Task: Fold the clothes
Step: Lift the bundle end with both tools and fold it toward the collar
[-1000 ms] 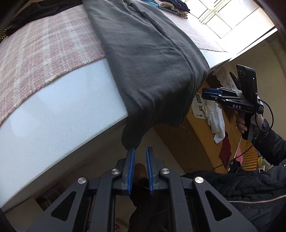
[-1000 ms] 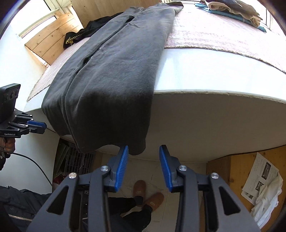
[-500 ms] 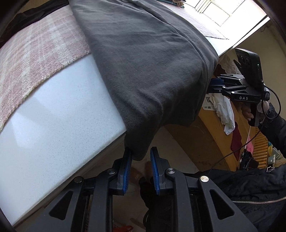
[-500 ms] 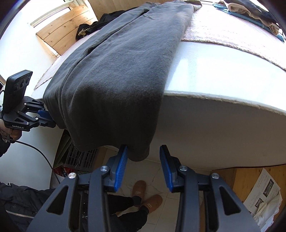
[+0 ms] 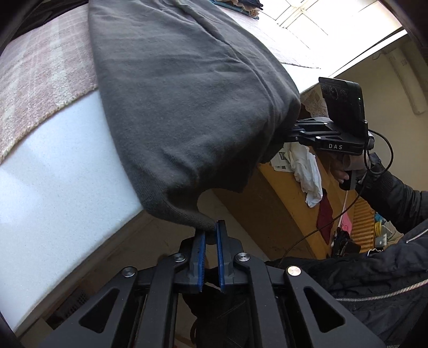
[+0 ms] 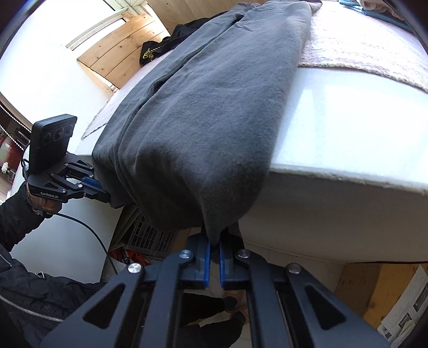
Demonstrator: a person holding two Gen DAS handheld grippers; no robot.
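A long dark grey garment (image 5: 182, 96) lies along a white mattress (image 5: 53, 171), its end hanging over the near edge. My left gripper (image 5: 210, 231) is shut on one hanging corner of that hem. In the right wrist view the same grey garment (image 6: 214, 112) droops over the mattress (image 6: 347, 139), and my right gripper (image 6: 214, 245) is shut on the other hanging corner. Each gripper shows in the other's view: the right one (image 5: 291, 133) at the garment's far side, the left one (image 6: 104, 194) at its left side.
A pink woven blanket (image 5: 40, 69) covers the mattress top. Folded clothes (image 5: 240, 4) sit at the far end and a black garment (image 6: 171, 40) lies beyond the grey one. Below are a plastic crate (image 6: 149, 241), wooden panelling (image 5: 281, 208) and a person's black jacket (image 5: 374, 281).
Both grippers moved up to the hanging hem and went from open to shut on its two corners. The garment's end is now pinched at both sides.
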